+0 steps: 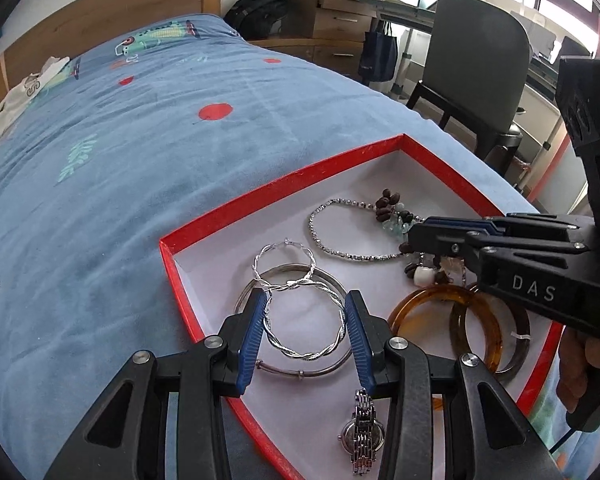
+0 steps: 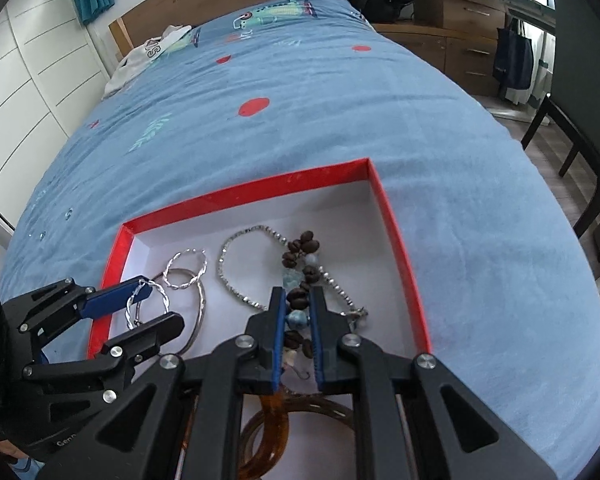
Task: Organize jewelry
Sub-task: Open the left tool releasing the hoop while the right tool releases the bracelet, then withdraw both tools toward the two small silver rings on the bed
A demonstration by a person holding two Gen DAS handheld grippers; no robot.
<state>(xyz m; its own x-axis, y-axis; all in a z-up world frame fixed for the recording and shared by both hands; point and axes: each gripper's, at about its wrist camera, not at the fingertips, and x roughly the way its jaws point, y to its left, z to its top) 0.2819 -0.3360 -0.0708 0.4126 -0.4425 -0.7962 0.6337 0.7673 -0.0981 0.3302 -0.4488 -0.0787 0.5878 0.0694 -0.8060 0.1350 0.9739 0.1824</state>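
Observation:
A red box (image 1: 260, 196) with a white floor lies on the bed and holds the jewelry; it also shows in the right wrist view (image 2: 396, 240). My left gripper (image 1: 306, 300) is open, its jaws either side of a twisted silver hoop (image 1: 300, 350) that lies over a plain silver bangle (image 1: 304, 372). A second twisted hoop (image 1: 284, 264) lies just beyond. My right gripper (image 2: 298, 294) hangs over a brown and blue bead bracelet (image 2: 300, 276), jaws narrowly apart around it. A silver chain (image 1: 340, 236), amber bangles (image 1: 440, 304) and a watch (image 1: 360, 436) also lie in the box.
The blue bedspread (image 1: 140, 160) surrounds the box. Small rings (image 2: 68, 213) lie on it to the left. White clothing (image 2: 148, 50) sits near the wooden headboard. A grey chair (image 1: 476, 68), drawers and a black backpack (image 1: 260, 12) stand beyond the bed's right edge.

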